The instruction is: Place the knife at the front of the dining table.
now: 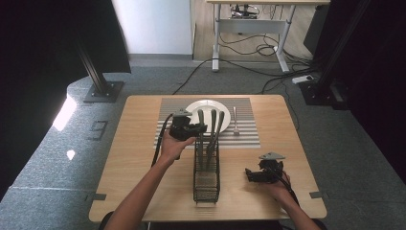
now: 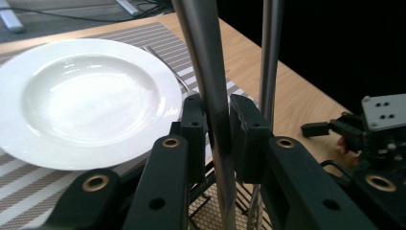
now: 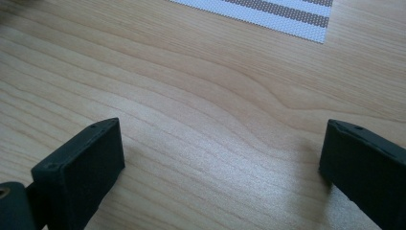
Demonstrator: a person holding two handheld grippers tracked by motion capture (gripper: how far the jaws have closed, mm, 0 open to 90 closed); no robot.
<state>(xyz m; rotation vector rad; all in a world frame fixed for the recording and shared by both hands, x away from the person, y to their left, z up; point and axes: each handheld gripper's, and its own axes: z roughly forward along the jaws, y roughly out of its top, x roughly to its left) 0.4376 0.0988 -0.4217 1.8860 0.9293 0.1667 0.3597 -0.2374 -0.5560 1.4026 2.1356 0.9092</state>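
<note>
A black wire cutlery basket [image 1: 206, 179] stands near the table's front middle, with three metal utensils upright in it. My left gripper [image 1: 201, 128] is at the basket's far end, shut on the handle of the leftmost utensil [image 2: 214, 96]. A second handle [image 2: 269, 57] rises just behind it. A white plate [image 1: 207, 112] lies on the striped placemat [image 1: 246, 134], and a fork [image 1: 235, 120] lies to the plate's right. My right gripper [image 1: 249, 175] rests low over bare wood right of the basket, open with nothing between its jaws [image 3: 218, 158].
The wooden table [image 1: 139, 143] has bare wood left of the basket and along the front edge. Beyond the table are grey carpet, a black stand base [image 1: 103, 91], a desk frame and loose cables [image 1: 249, 72].
</note>
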